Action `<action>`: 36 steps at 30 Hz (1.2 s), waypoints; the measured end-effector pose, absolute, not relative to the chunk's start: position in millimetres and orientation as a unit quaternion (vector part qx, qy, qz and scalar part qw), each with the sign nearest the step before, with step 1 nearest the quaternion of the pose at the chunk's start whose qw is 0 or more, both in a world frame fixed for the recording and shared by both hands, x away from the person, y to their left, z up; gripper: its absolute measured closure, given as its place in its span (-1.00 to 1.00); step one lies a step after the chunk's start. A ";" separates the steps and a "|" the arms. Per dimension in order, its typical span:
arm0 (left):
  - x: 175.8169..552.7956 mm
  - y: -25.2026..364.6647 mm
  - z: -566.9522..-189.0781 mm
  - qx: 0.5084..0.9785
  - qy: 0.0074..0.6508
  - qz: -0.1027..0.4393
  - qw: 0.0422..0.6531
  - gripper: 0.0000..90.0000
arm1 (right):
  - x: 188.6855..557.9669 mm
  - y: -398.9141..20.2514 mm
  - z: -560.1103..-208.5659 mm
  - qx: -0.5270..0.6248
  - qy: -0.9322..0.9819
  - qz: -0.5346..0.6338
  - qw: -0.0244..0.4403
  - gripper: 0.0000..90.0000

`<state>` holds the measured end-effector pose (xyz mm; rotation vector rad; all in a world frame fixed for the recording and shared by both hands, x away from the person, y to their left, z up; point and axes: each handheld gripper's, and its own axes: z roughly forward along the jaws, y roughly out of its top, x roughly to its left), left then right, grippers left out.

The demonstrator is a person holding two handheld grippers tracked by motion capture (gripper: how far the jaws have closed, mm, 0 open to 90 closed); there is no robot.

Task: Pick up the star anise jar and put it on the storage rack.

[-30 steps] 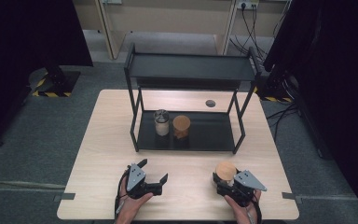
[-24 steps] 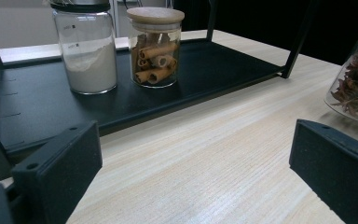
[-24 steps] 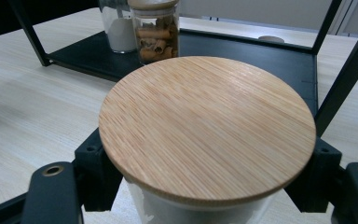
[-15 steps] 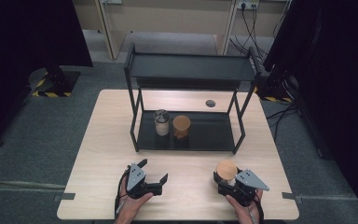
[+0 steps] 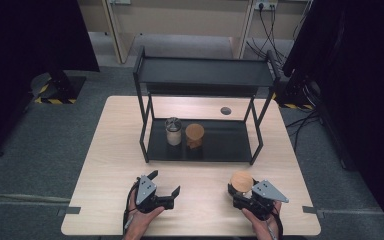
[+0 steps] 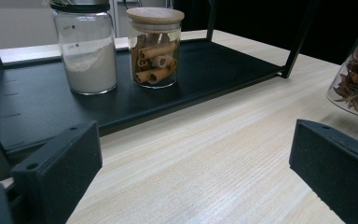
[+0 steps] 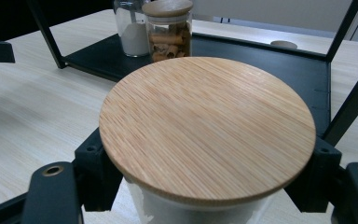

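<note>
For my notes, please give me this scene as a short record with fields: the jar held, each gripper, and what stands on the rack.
held jar: wooden-lid jar, glass, star anise inside
right gripper: shut on the wooden-lid jar, just below its lid
left gripper: open, nothing between the jaws
rack: black, two levels, on the table
lower shelf: white powder jar beside cinnamon jar

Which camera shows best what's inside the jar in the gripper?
The left gripper view: the jar shows star anise through its glass. The right gripper view shows mostly its wooden lid; the high view shows the lid, small.
</note>
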<state>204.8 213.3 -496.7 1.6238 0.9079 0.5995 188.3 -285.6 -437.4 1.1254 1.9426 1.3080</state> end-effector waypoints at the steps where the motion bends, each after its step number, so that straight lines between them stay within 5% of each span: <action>1: 204.8 213.2 -496.7 0.689 0.385 0.254 0.559 -0.96 | 188.5 -285.8 -437.0 0.418 0.720 0.485 0.267 -0.42; 36: 204.8 213.1 -496.5 0.689 0.386 0.254 0.559 -0.96 | 208.5 -281.4 -429.0 0.405 0.732 0.485 0.254 -0.42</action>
